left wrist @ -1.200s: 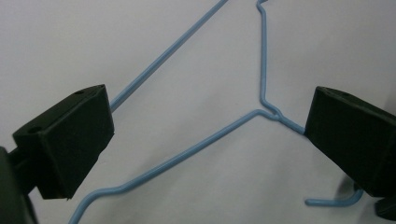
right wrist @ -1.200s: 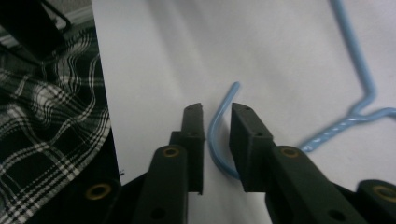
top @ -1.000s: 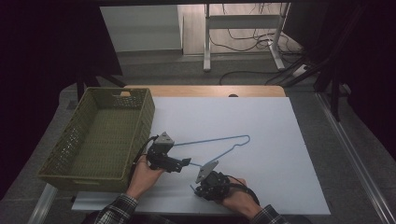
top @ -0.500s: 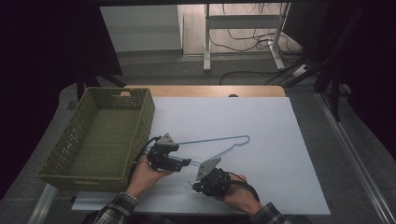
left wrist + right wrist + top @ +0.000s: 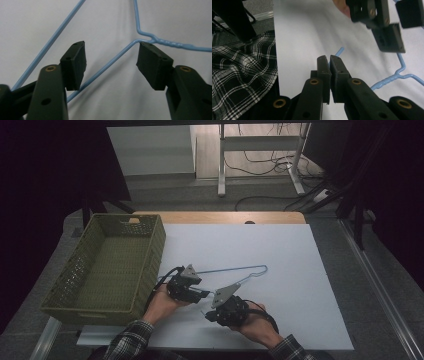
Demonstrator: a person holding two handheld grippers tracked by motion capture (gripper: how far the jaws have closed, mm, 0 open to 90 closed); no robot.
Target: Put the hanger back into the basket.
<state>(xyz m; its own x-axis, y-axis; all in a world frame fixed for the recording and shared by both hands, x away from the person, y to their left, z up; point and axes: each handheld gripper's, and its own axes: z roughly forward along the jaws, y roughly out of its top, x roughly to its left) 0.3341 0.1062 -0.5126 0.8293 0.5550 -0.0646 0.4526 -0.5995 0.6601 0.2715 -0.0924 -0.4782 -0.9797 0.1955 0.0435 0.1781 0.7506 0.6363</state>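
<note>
Sat at the table's (image 5: 280, 245) left edge: an olive basket (image 5: 112, 265). Behind, on grey floor (image 5: 200, 195): white desk legs (image 5: 222, 165) and loose cables (image 5: 270, 160).

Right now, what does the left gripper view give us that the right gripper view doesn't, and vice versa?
Left gripper view: the left hand-held gripper from behind, jaws wide open, straddling one arm of the blue wire hanger just below its twisted neck, without touching it.

Right gripper view: the right hand-held gripper shut on the hanger's hook wire, whose tip pokes out past the jaws; a plaid sleeve; the left gripper farther off, seen from the front.

Both: the hanger's twisted neck and the white table surface.
</note>
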